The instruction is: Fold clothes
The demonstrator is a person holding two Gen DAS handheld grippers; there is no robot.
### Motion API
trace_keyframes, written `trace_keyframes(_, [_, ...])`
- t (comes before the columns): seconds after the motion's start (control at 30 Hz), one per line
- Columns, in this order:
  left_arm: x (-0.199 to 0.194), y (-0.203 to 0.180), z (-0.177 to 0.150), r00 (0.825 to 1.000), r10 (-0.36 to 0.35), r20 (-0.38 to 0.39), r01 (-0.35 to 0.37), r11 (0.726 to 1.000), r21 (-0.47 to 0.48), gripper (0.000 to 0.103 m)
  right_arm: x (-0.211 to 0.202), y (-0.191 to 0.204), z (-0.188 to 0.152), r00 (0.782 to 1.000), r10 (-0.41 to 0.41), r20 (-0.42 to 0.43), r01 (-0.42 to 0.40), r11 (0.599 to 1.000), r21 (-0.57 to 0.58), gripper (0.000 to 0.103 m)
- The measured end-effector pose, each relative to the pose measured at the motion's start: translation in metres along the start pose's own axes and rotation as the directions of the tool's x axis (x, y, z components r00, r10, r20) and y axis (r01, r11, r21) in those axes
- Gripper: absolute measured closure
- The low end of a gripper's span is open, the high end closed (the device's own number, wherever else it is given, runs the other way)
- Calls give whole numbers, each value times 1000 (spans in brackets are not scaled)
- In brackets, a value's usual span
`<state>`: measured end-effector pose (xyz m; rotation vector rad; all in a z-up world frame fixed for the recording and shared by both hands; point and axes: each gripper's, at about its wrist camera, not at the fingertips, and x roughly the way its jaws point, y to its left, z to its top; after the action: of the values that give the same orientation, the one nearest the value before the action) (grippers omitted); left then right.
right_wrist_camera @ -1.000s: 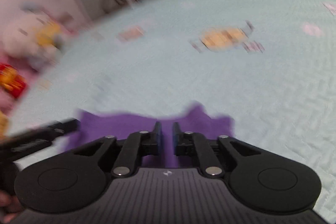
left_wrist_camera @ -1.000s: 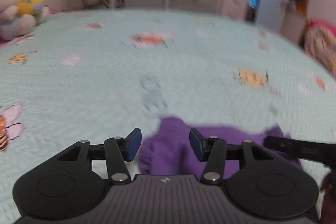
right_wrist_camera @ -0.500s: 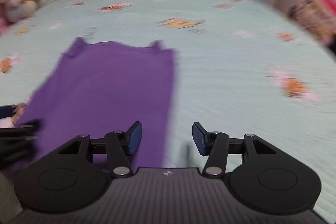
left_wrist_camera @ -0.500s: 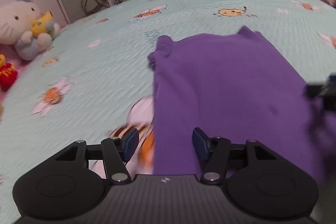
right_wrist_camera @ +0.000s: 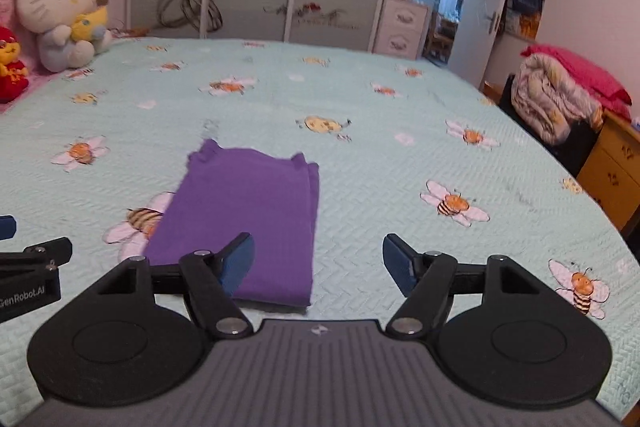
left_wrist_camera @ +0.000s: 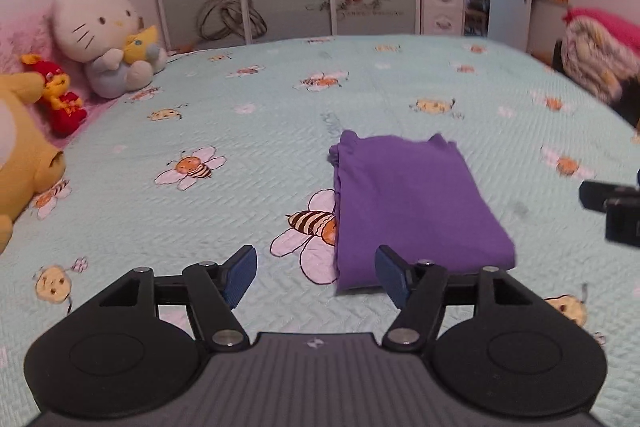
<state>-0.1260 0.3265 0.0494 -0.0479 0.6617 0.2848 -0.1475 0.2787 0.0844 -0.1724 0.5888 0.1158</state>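
Left wrist view shows the purple garment (left_wrist_camera: 412, 203) lying flat on the bed (left_wrist_camera: 240, 131), folded into a long strip whose length runs away from both claws. It sits ahead and slightly right of the left claw (left_wrist_camera: 316, 273), ahead and left of the right claw (right_wrist_camera: 318, 263). Both claws are empty, jaws spreading wide. The garment's near short edge lies closest, roughly between them.

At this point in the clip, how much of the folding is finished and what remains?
Done: the purple garment lies flat on the bedspread as a neat folded rectangle. In hand: nothing; the left gripper and right gripper are both empty above the bed, jaws opening. Left: possibly one more fold to make it compact; no other clothes awaiting folding are visible.
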Motion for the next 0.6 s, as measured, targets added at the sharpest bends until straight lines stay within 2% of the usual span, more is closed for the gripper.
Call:
trace_keyframes(0.23, [-37,16,0,999,2,37,-1,1000,-27,33,-53,17,5,997,45,59,-44,999,-11,31])
trace_keyframes(0.6, [-54,28,-7,998,5,58,-2,999,-54,33,-76,32,6,993,79,88,-77,997,-27,31])
